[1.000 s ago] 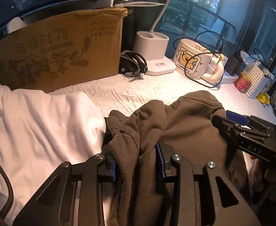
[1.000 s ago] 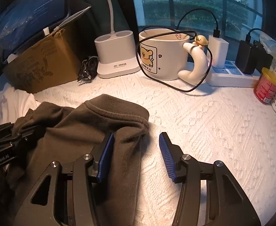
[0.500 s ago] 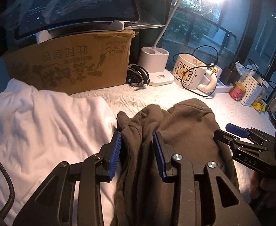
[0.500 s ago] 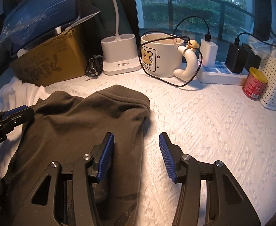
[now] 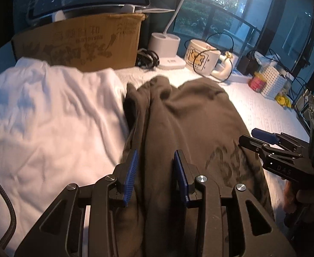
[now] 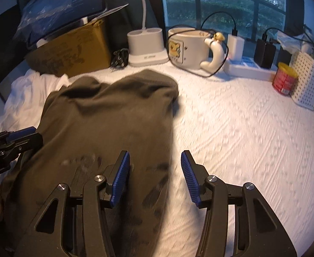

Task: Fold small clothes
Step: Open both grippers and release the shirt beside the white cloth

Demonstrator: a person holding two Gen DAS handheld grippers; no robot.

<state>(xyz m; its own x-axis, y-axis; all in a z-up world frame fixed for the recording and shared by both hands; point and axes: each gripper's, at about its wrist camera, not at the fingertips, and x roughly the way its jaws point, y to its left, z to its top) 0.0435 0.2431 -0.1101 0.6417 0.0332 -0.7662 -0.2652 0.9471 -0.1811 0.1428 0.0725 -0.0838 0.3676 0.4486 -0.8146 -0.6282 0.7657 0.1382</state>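
A dark olive-brown garment [image 5: 189, 128] with printed lettering lies spread on the white textured cover, its folded top edge [image 6: 148, 81] toward the mug. My left gripper [image 5: 157, 167] hovers open over the garment's left part. A ridge of fabric runs under the gap and neither blue pad presses it. My right gripper [image 6: 155, 171] is open above the garment's right edge, one finger over cloth and the other over bare cover. Each gripper shows in the other view: right gripper [image 5: 262, 139], left gripper [image 6: 21, 135]. A white garment [image 5: 49, 117] lies to the left.
A cardboard box [image 5: 81, 40] with a screen on top stands at the back left. Along the back are a coiled cable [image 5: 146, 57], a white lamp base [image 6: 146, 45], a large mug [image 6: 189, 49], a power strip with chargers [image 6: 249, 68], a red can [image 6: 285, 81] and a white perforated basket [image 6: 309, 83].
Both grippers have drawn back toward the near edge, so more of the dark garment shows. The bunch of fabric that stood between the left pads now lies low beneath them.
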